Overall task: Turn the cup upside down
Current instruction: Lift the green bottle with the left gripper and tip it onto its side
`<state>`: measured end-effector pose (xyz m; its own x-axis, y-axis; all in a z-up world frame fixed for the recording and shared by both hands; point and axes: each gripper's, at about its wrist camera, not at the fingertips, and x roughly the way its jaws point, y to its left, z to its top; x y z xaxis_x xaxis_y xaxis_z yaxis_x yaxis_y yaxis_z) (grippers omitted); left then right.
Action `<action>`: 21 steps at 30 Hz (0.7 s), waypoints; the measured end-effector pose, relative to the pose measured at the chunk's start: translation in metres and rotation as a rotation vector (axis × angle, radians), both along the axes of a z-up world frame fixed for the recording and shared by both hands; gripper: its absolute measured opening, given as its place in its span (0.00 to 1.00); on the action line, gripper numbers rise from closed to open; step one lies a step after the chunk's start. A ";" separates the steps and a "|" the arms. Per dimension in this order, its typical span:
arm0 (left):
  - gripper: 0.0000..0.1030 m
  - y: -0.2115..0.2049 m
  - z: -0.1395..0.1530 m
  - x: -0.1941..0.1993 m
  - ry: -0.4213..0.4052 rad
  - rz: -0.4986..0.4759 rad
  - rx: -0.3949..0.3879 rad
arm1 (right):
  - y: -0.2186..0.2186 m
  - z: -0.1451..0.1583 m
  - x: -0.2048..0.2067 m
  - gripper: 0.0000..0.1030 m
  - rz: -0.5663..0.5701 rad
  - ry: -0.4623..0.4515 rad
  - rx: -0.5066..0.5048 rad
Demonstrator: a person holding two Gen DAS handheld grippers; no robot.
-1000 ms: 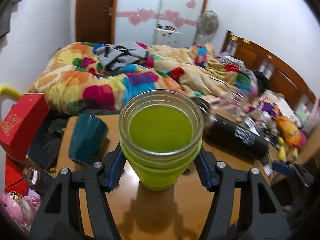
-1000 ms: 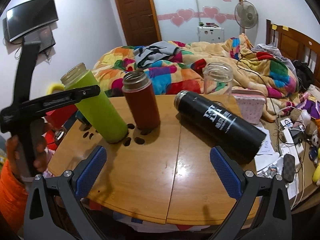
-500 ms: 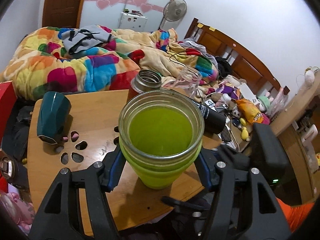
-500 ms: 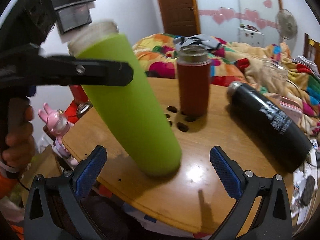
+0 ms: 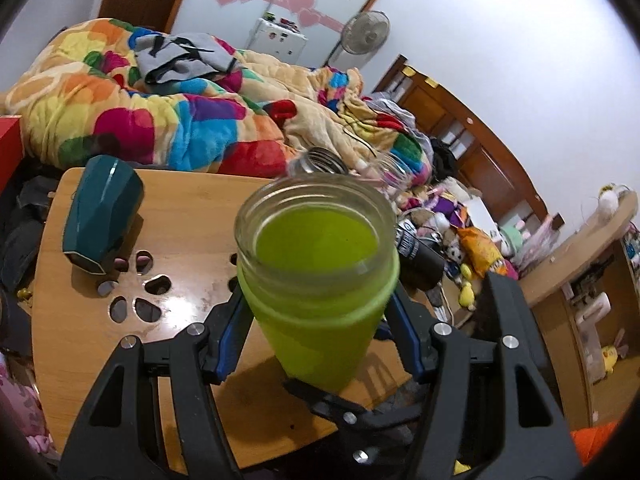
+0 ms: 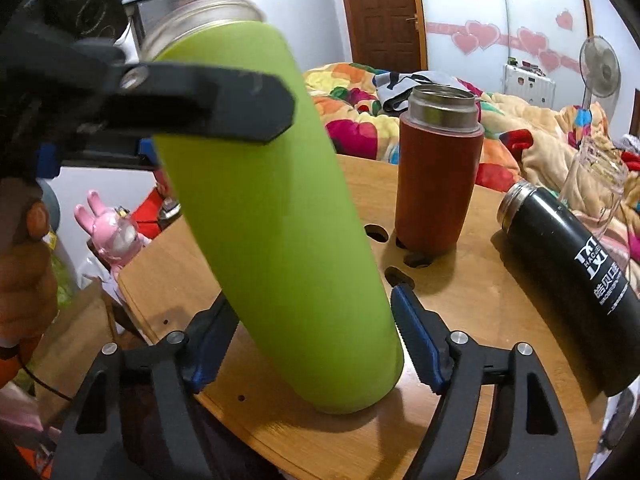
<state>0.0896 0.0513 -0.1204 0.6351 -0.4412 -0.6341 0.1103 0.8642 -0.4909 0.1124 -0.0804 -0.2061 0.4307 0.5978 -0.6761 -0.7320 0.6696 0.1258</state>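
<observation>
The bed (image 5: 152,112) with its bright quilt fills the background. In front, the wooden counter (image 6: 472,300) carries the cups. The green cup (image 6: 280,220) stands tilted near the counter's front edge, mouth up. The left gripper (image 5: 316,320) has its fingers (image 5: 228,336) closed on the cup just below the glass rim. The right gripper (image 6: 304,344) has its fingers (image 6: 416,344) narrowed around the cup's base, seemingly touching. A black flask (image 6: 572,284) lies on its side; a brown cup (image 6: 436,176) stands upright; a teal cup (image 5: 100,216) sits upside down.
</observation>
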 end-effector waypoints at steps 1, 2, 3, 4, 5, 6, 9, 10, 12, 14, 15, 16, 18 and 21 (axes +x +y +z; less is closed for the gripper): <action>0.62 0.002 -0.002 0.001 -0.001 0.012 -0.007 | 0.001 0.000 -0.002 0.68 0.003 -0.003 -0.009; 0.62 0.005 -0.006 0.002 0.001 0.023 -0.022 | 0.002 0.000 -0.003 0.67 0.007 0.001 -0.012; 0.63 0.008 -0.009 0.004 0.005 0.031 -0.034 | 0.003 0.001 -0.004 0.66 0.014 0.007 -0.014; 0.63 0.012 -0.014 0.006 0.016 0.046 -0.054 | 0.004 0.001 -0.005 0.64 0.020 0.007 -0.016; 0.64 0.014 -0.017 0.008 0.026 0.059 -0.061 | 0.004 0.002 -0.008 0.63 0.027 0.003 -0.020; 0.65 0.016 -0.021 0.009 0.037 0.073 -0.065 | 0.005 0.003 -0.010 0.62 0.032 -0.001 -0.023; 0.68 0.021 -0.033 0.014 0.065 0.119 -0.057 | 0.008 0.004 -0.017 0.60 0.053 -0.002 -0.029; 0.68 0.022 -0.036 0.015 0.072 0.129 -0.058 | 0.009 0.003 -0.018 0.60 0.052 0.002 -0.028; 0.69 0.026 -0.043 0.017 0.087 0.150 -0.071 | 0.010 0.001 -0.018 0.60 0.045 0.016 -0.022; 0.71 0.029 -0.050 0.018 0.099 0.174 -0.060 | 0.011 -0.001 -0.018 0.60 0.036 0.017 -0.023; 0.71 0.029 -0.052 0.018 0.103 0.183 -0.052 | 0.012 -0.001 -0.019 0.60 0.034 0.018 -0.025; 0.72 0.029 -0.058 0.019 0.117 0.202 -0.033 | 0.013 -0.003 -0.018 0.60 0.031 0.021 -0.029; 0.73 0.032 -0.069 0.020 0.145 0.218 -0.049 | 0.014 -0.006 -0.018 0.60 0.027 0.025 -0.041; 0.73 0.036 -0.081 0.019 0.177 0.228 -0.091 | 0.014 -0.011 -0.020 0.60 0.022 0.030 -0.048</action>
